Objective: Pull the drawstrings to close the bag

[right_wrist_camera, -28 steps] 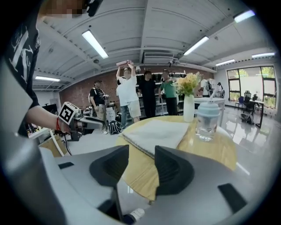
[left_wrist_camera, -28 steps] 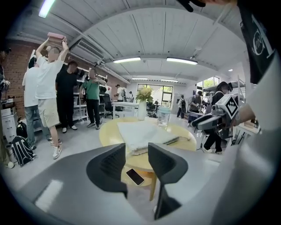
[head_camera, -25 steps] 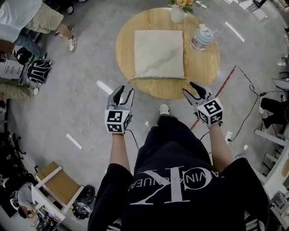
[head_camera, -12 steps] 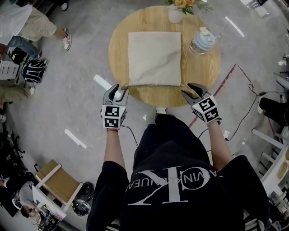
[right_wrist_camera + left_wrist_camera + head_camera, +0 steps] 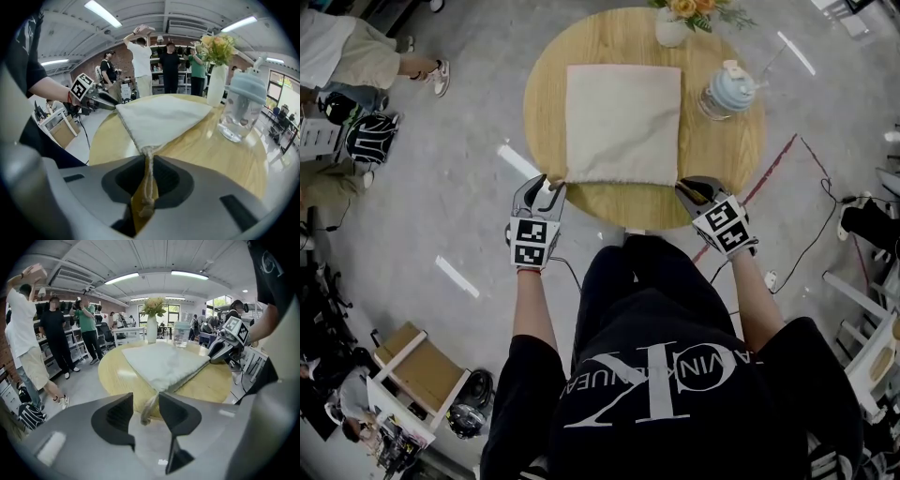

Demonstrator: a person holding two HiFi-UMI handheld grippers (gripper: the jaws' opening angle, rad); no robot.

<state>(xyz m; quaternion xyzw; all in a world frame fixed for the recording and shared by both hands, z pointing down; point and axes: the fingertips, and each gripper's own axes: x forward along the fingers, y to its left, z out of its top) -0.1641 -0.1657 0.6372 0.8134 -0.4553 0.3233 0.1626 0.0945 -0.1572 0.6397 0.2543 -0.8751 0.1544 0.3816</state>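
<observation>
Head view: drawstrings (image 5: pixel 149 180) of bag (image 5: pixel 623 122) inside left tongs (image 5: pixel 546 184), right tongs (image 5: pixel 694 187).

I've brought both grippers forward from out over the floor to the near corners of the bag (image 5: pixel 623 122), at the edge of the counter (image 5: pixel 727 150). The fingers (image 5: pixel 178 413) of my left gripper (image 5: pixel 546 190) had nothing between them a second ago. They now stand apart with the left drawstring (image 5: pixel 149 408) hanging in the gap. The fingers (image 5: pixel 171 180) of my right gripper (image 5: pixel 698 190) were wide before. They have now closed onto the right drawstring (image 5: pixel 149 183), and its knotted end dangles just below them.
</observation>
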